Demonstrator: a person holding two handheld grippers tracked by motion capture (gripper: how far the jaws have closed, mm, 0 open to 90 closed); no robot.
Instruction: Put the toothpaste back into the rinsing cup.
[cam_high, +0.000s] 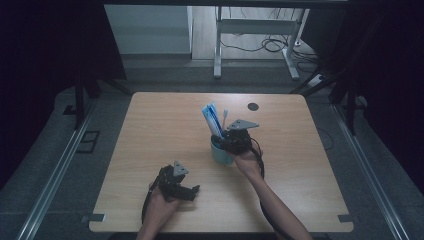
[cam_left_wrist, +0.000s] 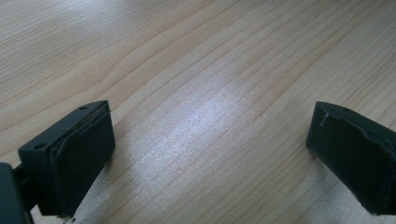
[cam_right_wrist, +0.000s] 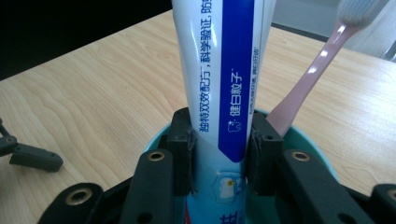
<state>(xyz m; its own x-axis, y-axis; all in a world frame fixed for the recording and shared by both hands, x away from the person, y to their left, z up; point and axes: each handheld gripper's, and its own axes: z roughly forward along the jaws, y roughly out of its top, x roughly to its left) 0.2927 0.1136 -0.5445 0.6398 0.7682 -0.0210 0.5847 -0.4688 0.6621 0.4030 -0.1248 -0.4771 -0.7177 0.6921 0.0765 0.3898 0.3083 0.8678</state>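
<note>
I am putting the toothpaste tube (cam_right_wrist: 217, 93) into the teal cup (cam_high: 220, 152). My right gripper (cam_right_wrist: 219, 154) has its two black jaws on both sides of the tube, down at the cup's rim. The pads sit right against the tube's sides, so I think I am holding it, but only softly. The tube already stands in the cup, so this step looks almost done.

For my next move, I think I need to open the jaws wider and lift my hand straight up. I must go slowly. If a pad drags on the tube, the tube could come up again or tip the cup.

My left gripper (cam_high: 175, 185) rests on the wooden table (cam_high: 165, 130) at about 7 o'clock from the cup, well apart from it. Its jaws are wide open with nothing between them, just bare wood.

The tube is white and light blue, with a dark blue stripe and printed letters running along it. It stands nearly upright and leans a little toward 11 o'clock. A pink toothbrush (cam_right_wrist: 308, 84) stands in the same cup, just beside the tube at about 2 o'clock, with its bristles up. The cup sits near the middle of the table.
</note>
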